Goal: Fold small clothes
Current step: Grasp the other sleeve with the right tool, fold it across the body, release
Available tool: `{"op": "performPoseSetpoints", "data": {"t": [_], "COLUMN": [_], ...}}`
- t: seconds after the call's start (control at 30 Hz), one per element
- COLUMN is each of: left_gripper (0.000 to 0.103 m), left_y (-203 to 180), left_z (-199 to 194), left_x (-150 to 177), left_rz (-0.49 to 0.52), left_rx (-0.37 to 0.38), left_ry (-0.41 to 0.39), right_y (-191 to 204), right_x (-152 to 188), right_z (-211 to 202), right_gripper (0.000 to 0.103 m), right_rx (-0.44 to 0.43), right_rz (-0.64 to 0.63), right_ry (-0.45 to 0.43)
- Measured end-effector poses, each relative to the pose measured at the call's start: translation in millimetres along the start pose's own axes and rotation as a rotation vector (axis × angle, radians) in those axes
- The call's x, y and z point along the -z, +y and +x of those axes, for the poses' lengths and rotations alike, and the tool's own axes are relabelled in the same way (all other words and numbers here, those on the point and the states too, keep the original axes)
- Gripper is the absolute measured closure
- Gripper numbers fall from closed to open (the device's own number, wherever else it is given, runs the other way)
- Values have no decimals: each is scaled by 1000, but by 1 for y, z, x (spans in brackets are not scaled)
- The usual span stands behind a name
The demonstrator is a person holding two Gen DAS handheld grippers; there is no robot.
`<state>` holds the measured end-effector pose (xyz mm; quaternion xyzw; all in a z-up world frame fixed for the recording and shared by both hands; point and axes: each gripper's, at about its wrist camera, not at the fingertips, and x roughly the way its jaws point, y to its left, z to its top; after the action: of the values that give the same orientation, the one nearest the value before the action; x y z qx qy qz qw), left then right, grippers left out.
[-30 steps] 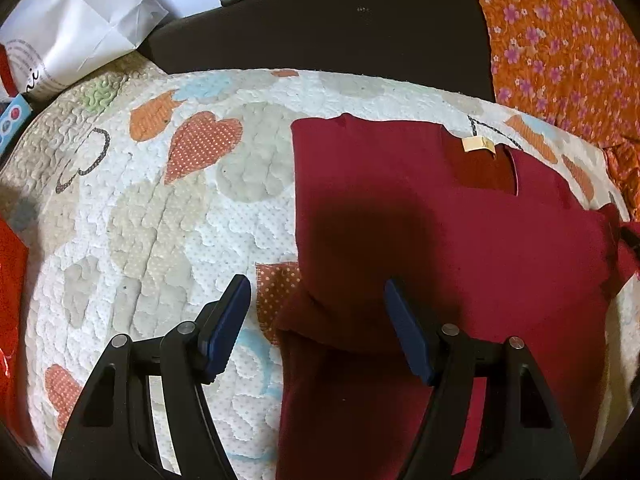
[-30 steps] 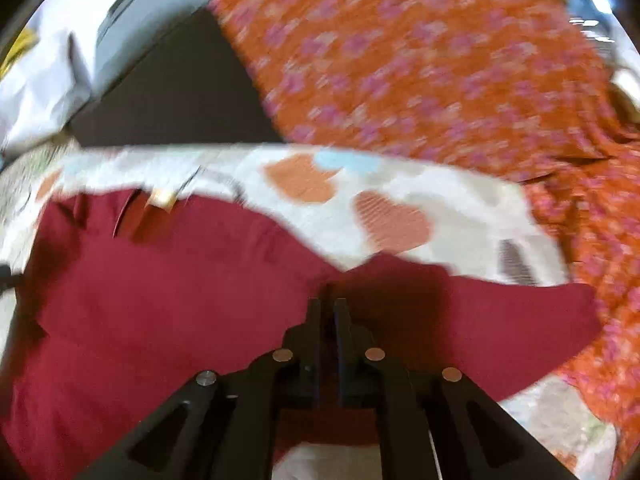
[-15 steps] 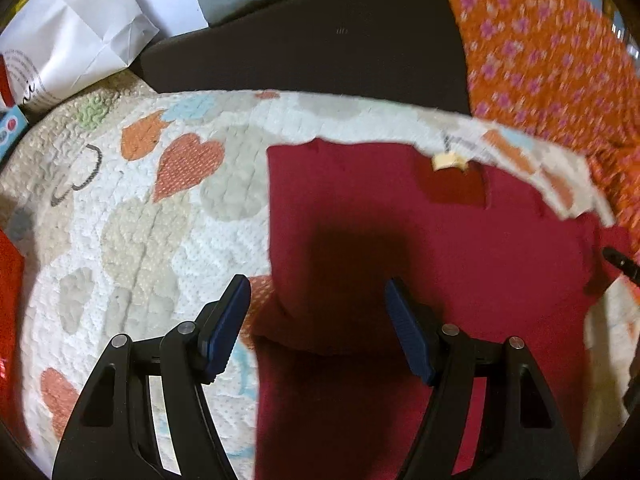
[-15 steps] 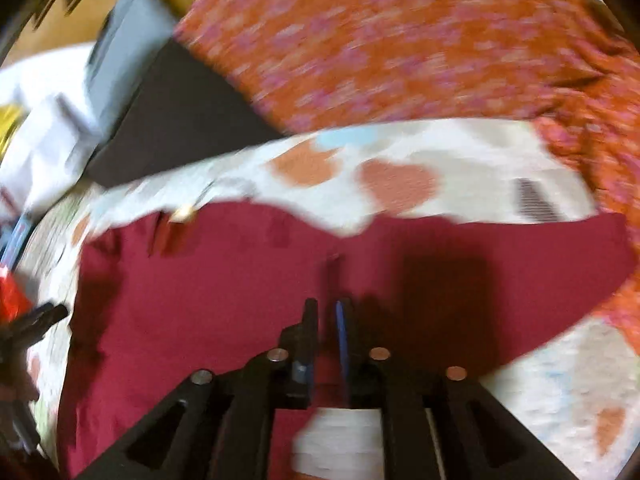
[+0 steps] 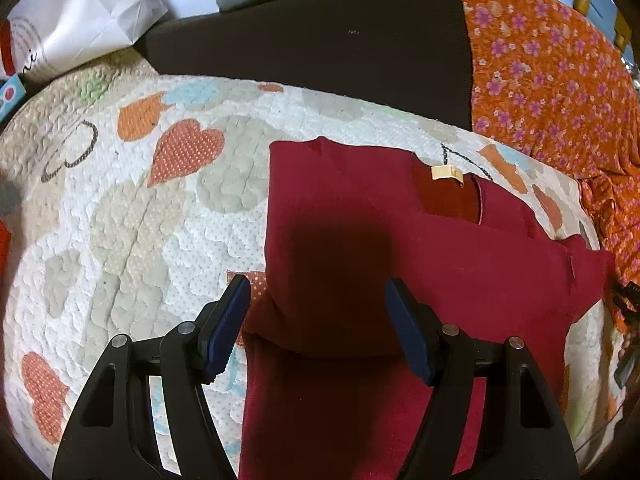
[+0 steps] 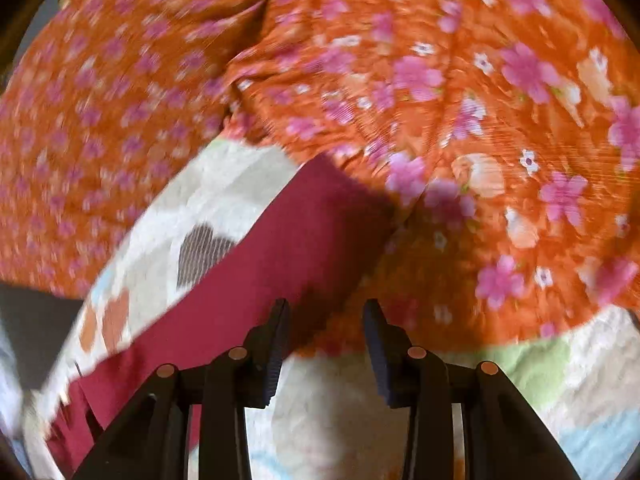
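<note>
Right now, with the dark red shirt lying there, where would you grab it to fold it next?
Probably the loose sleeve of the dark red shirt, at its outer end. It lies flat, sticking out sideways across the quilt, so the open right tongs could slide in from the sleeve's free edge.

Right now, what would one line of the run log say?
task: folding | dark red cotton garment: flat on heart-print quilt | left gripper: open above it | right gripper: open, empty

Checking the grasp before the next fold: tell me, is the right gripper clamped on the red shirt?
No. The right gripper is open, a clear gap between its fingers, nothing held; the red shirt lies beyond them.
</note>
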<state>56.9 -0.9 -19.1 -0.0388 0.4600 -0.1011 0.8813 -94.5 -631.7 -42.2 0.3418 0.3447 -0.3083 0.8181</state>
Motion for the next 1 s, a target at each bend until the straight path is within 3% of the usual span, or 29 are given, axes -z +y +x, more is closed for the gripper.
{"op": "performPoseSetpoints", "data": {"t": [0.13,0.17,0.2,0.33,0.47,0.6,0.77,0.83,0.9,1.0], "left_gripper": [33,33,33,33,33,33,33,33,33,33], "left_y": [0,0,0,2,11,20,36,43,48,52], "left_z": [6,7,8,4,-9,-19,-31,-31,-29,-23], "left_x": [-2,-1,-1,-3,-7,-11,-14,-16,-17,-18], "left_rz": [-4,-2,3,4,-28,-63,-105,-122,-133,-134], "left_rx": [-16,-19,-23,-23,-4,19,31,25,28,20], "left_ry": [1,4,8,2,-37,-57,-87,-96,-95,-84], "right_y": [-15,-15,-12,17,82,177,300,333,368,398], "right_x": [-8,-9,-9,-10,-3,40,136,178,228,283], "right_z": [19,21,19,-20,-80,-139,-164,-155,-130,-85], "right_gripper": [70,79,96,99,99,101,101,101,101,101], "right_rx": [-80,-105,-100,-135,-302,-529,-833,-900,-924,-839], "right_rz": [79,80,57,-75,-243,-453,-634,-673,-707,-772], "right_ry": [30,28,10,-108,-166,-190,-61,13,107,276]}}
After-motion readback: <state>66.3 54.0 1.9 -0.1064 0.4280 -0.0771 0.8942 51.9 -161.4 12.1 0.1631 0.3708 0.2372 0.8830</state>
